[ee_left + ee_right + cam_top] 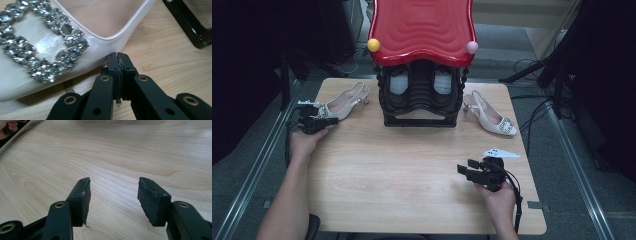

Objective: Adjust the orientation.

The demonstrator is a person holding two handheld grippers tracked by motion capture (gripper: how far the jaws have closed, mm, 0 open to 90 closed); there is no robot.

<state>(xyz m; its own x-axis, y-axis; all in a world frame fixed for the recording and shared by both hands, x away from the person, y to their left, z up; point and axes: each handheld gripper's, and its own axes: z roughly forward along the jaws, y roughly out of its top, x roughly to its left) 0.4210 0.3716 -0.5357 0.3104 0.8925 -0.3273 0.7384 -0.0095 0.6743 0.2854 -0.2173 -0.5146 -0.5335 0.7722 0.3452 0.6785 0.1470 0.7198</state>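
A cream slingback heel [343,103] with a crystal buckle [42,47] lies at the table's left, toe towards me. My left gripper [332,120] is at that toe, and its jaws [117,58] are shut with nothing between them, their tips right against the shoe's side. The matching heel [493,117] lies to the right of the rack. My right gripper [465,168] hovers over the bare front right of the table, open and empty [113,195].
A black shoe rack [419,97] with a red wavy top [422,27] stands at the back middle, with a pair of pale shoes [399,82] inside. Its base [192,30] lies close to the right of the left shoe. The wooden table [412,165] stretches between the grippers.
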